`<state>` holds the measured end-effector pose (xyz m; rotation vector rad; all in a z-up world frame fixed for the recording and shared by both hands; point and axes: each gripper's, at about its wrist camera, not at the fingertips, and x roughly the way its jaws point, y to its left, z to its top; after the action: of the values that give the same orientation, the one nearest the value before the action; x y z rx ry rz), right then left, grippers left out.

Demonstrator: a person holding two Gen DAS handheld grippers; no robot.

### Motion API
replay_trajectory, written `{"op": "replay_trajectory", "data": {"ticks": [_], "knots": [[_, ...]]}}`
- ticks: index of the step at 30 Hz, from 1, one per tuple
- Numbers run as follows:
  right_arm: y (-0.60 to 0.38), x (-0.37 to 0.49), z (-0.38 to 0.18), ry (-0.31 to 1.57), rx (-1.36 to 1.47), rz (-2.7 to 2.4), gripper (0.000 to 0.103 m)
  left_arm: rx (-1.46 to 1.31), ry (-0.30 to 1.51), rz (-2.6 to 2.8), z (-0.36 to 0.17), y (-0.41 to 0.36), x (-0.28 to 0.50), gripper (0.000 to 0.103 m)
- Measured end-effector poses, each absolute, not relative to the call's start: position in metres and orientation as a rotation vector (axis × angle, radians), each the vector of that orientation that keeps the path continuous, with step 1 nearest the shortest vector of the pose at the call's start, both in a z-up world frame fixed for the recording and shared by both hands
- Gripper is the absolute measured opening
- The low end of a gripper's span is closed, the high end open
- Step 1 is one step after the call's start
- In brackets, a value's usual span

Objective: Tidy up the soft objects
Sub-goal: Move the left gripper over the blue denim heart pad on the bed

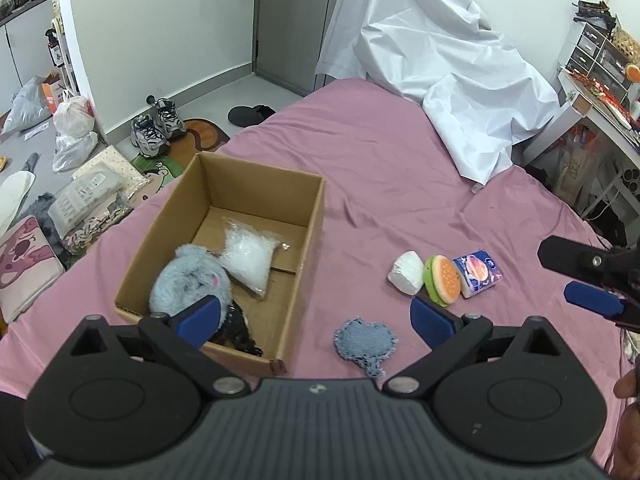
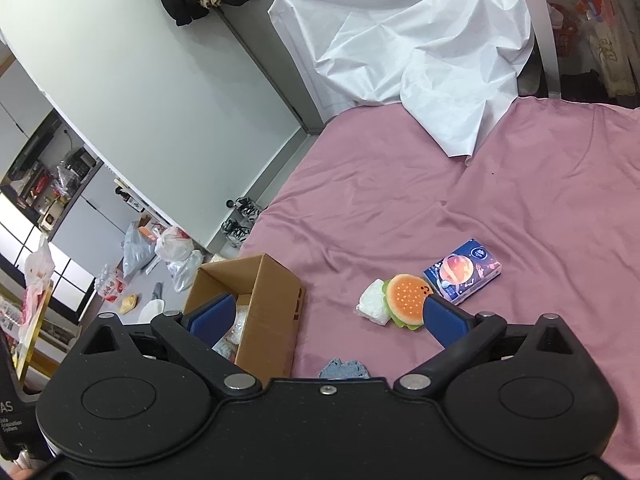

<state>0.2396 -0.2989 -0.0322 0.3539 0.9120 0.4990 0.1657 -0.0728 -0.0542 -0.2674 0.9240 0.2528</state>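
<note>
Both tools are seen spread wide with nothing between the pads. The left gripper [image 1: 314, 320] is held above the near edge of the cardboard box [image 1: 256, 184], the right gripper [image 2: 328, 316] between box and toys. Inside the box lie a grey plush toy [image 1: 188, 280] and a clear bag of white filling [image 1: 250, 256]. On the pink bedsheet [image 1: 380, 152], outside the box, are noted a denim patch [image 1: 366, 340], a white pouch [image 1: 406, 272], a burger toy [image 1: 442, 280] touching it, and a tissue pack [image 1: 478, 274].

text: "AS" | on: black strap [image 2: 12, 420] | smaller lines beneath: unreadable
</note>
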Motion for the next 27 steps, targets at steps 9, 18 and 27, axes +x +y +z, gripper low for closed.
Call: {"op": "replay_trajectory", "data": {"ticks": [9, 18, 27], "knots": [[-0.315, 0.241, -0.032, 0.898, 0.347, 0.505, 0.101, -0.295, 0.924, 0.259, -0.060, -0.087, 0.169, 0.100], [-0.341, 0.250, -0.041, 0.907, 0.399, 0.441, 0.102, -0.309, 0.941, 0.225, -0.081, -0.105, 0.178, 0.099], [-0.338, 0.259, -0.059, 0.961, 0.387, 0.419, 0.102, -0.354, 0.989, 0.210, -0.116, -0.120, 0.189, 0.093]]}}
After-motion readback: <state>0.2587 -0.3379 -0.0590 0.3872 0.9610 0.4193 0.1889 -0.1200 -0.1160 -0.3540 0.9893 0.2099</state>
